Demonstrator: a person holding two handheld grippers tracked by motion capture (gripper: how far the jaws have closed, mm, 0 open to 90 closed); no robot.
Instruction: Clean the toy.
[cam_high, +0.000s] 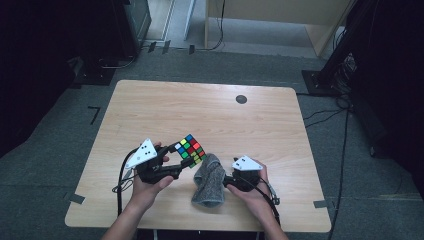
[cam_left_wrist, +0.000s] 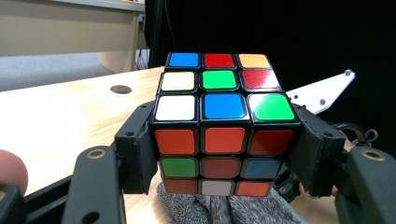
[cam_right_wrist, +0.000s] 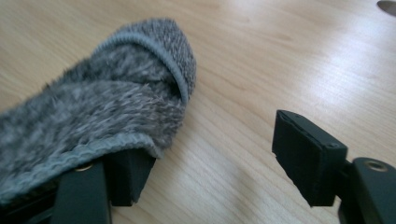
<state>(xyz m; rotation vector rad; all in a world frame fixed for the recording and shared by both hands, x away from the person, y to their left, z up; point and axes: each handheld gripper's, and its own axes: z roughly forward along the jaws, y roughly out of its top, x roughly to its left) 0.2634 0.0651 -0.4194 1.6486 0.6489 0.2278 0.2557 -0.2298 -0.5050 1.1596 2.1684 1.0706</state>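
High view: left gripper (cam_high: 181, 155) gripping puzzle cube (cam_high: 190, 150), held up off table (cam_high: 210, 115), cube tilted on a corner. Grey cloth (cam_high: 209, 182) lying crumpled on table btwn both hands, just below cube. Right gripper (cam_high: 227, 181) at cloth's right edge, close beside it; jaw gap not readable from this angle.

Left gripper view: cube (cam_left_wrist: 223, 128) clamped btwn both black pads, one per side, pads pressing lower half of cube. Top face blue, red, orange in far row; white, blue, green in near row. Cloth (cam_left_wrist: 229, 207) visible directly under cube. White plate of other gripper at right, beyond cube.

Right gripper view: jaws apart, moderately wide, nothing clamped. Cloth (cam_right_wrist: 102, 112) draped over left jaw, fuzzy side up, hemmed edge curling at far end. Right jaw well clear of cloth, bare table (cam_right_wrist: 261, 70) btwn. Whether left pad touches cloth underside: cannot tell, covered.
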